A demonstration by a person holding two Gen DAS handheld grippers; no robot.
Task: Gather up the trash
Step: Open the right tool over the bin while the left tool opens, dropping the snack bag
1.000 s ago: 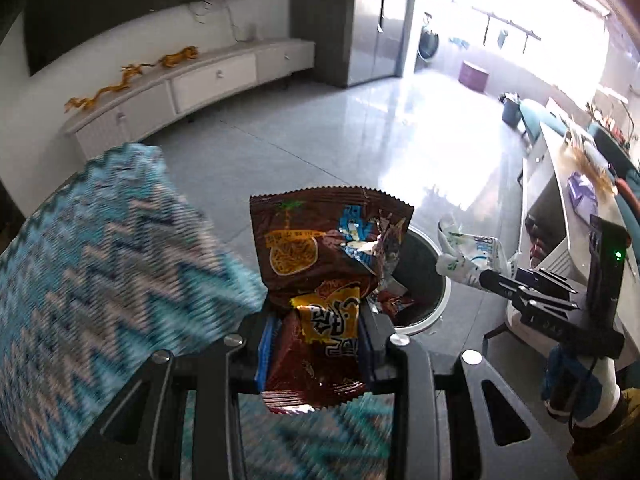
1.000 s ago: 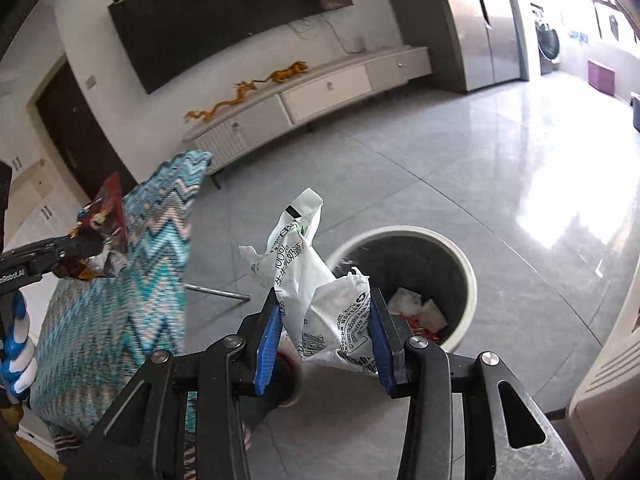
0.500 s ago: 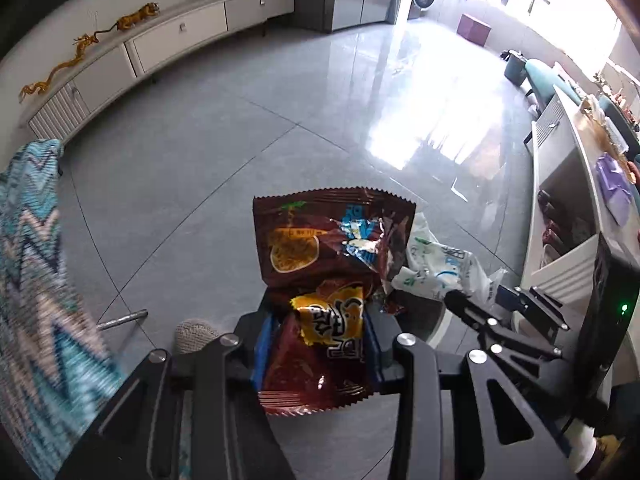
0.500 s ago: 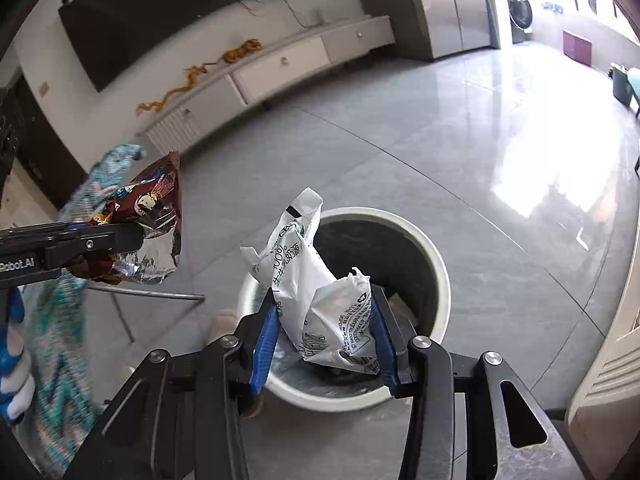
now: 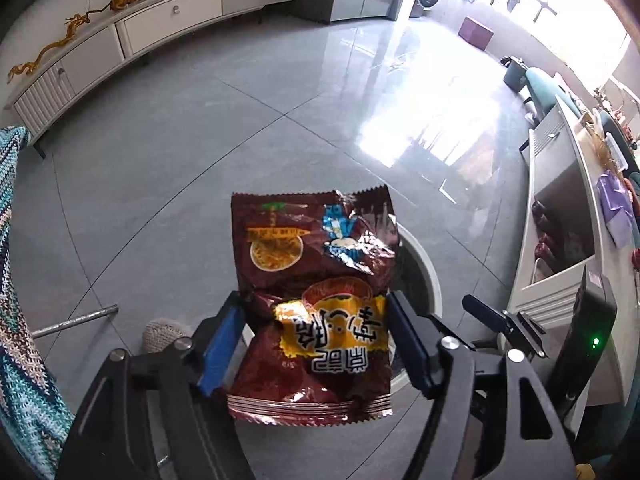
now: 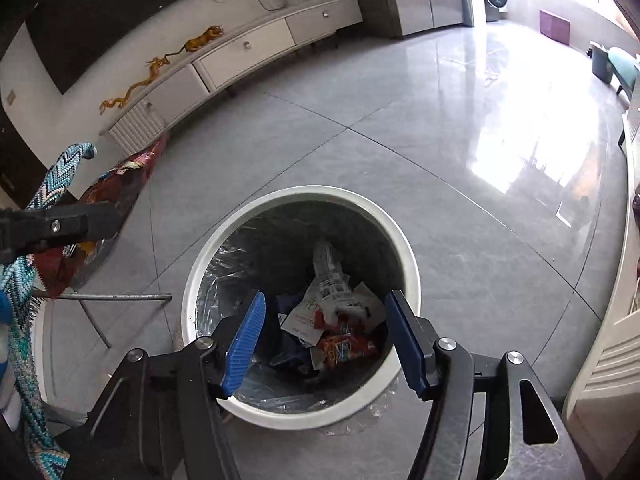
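A brown snack bag (image 5: 312, 312) hangs spread flat between the blue pads of my left gripper (image 5: 315, 304). Its jaws are opening and the pads no longer squeeze the bag. Behind the bag shows the white rim of the trash bin (image 5: 430, 280). In the right wrist view the bin (image 6: 200, 264) sits right below my right gripper (image 6: 326, 300), whose jaws are opening with nothing between them. A white plastic bag (image 6: 332, 280) lies inside on several wrappers. The left gripper (image 6: 60, 228) with the brown bag (image 6: 120, 184) shows at the left edge.
A blue zigzag-patterned cloth (image 5: 16, 320) hangs at the left over a metal bar (image 6: 116, 298). A low white TV cabinet (image 6: 248, 44) runs along the far wall. White furniture (image 5: 560, 220) stands close on the right. Grey tiled floor lies beyond the bin.
Both grippers came down over the bin. The right jaws spread and the white bag dropped into the bin. The left jaws widened and the brown bag unfolded between them.
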